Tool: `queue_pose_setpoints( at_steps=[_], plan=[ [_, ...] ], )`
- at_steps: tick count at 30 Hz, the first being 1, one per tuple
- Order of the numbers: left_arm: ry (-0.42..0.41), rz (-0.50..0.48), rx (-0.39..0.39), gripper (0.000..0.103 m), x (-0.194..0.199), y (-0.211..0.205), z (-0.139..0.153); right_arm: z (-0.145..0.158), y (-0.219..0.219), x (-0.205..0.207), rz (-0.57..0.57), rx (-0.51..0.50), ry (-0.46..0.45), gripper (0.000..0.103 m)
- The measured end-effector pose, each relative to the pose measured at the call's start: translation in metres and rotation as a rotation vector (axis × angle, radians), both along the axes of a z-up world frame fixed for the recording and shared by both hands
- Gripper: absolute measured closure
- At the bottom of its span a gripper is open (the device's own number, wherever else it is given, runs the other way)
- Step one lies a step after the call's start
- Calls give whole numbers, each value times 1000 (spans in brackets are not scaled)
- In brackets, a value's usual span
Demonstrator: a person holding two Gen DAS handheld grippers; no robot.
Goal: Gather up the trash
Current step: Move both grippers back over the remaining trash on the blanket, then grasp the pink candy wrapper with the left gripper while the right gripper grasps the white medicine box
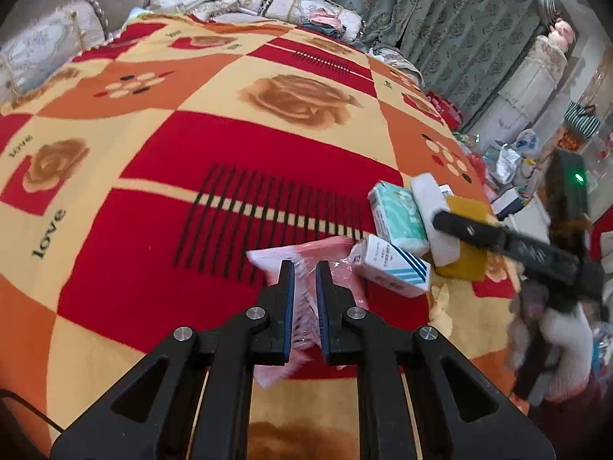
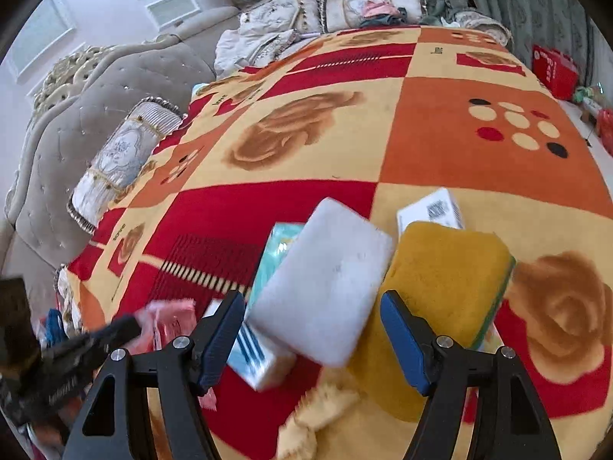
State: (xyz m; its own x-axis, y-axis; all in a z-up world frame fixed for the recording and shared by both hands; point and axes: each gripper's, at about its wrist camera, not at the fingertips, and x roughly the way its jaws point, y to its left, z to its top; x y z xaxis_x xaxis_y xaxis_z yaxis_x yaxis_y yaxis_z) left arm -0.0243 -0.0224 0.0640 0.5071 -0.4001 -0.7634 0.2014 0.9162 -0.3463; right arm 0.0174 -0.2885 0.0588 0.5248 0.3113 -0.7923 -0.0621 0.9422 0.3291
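My left gripper (image 1: 305,268) is shut on a pink plastic bag (image 1: 337,253) on the patterned blanket (image 1: 230,145). The bag also shows in the right wrist view (image 2: 168,322). My right gripper (image 2: 312,301) is open, its jaws wide on either side of a white sponge (image 2: 325,280); the sponge shows in the left wrist view (image 1: 431,207). Beside it lie a yellow sponge (image 2: 440,280), a teal tissue pack (image 1: 398,214), a blue-striped white pack (image 1: 394,268) and a small white box with a barcode (image 2: 436,209).
The blanket covers a bed with cushions (image 2: 115,161) and a padded headboard (image 2: 76,115) at the left. Curtains (image 1: 440,19) hang behind. Bags and clutter (image 1: 528,153) lie on the floor past the bed's right edge. A red box (image 2: 555,69) sits there too.
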Motion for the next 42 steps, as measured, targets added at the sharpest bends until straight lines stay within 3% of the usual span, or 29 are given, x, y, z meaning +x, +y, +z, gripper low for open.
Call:
queue_pose_setpoints(
  at_steps=[2,3,4,6,7,9,11,12,18,20,21,22,27,29,30,31,34,36,42],
  plan=[
    [10,-2,-23,90,0,5,-1,0,2,10,-2,18,9,25],
    [11,0,-32,82,-1,6,-1,-1,3,14,-6,28,17,22],
    [14,4,-36,68,-1,7,-2,-2,5,19,-8,35,28,19],
    [31,10,-53,53,-3,7,-7,-5,11,26,-2,20,35,19],
    [39,11,-59,52,-4,5,-10,-8,16,30,10,-8,40,19],
    [60,10,-53,52,-5,1,-16,-12,22,32,28,-50,42,19],
    [80,4,-28,52,-3,-8,-23,-8,20,25,22,-52,3,36],
    [86,4,-12,52,-3,-12,-26,-3,16,19,19,-46,-26,53],
    [60,30,47,53,0,-41,-36,21,3,-19,76,-48,-130,69],
    [47,30,50,72,-1,-47,-38,23,-5,-34,88,-16,-133,71],
    [55,22,61,91,0,-50,-40,24,-9,-40,87,-5,-132,72],
    [64,15,57,91,2,-52,-42,24,-13,-47,82,5,-134,72],
    [67,3,49,96,-3,-48,-36,28,-17,-50,78,24,-126,68],
    [48,2,53,96,-9,-43,-29,27,-12,-40,76,25,-108,51],
    [37,3,53,96,-12,-40,-25,26,-10,-36,79,35,-104,35],
    [32,4,52,96,-14,-38,-22,23,-8,-28,80,57,-90,30],
    [24,13,46,96,-18,-26,-12,17,-8,-16,69,121,-31,30],
    [22,18,46,96,-21,-18,-9,18,-4,-22,89,122,-40,30],
    [67,47,50,96,-16,-3,-18,-2,22,-33,235,-38,-21,30]
  ],
)
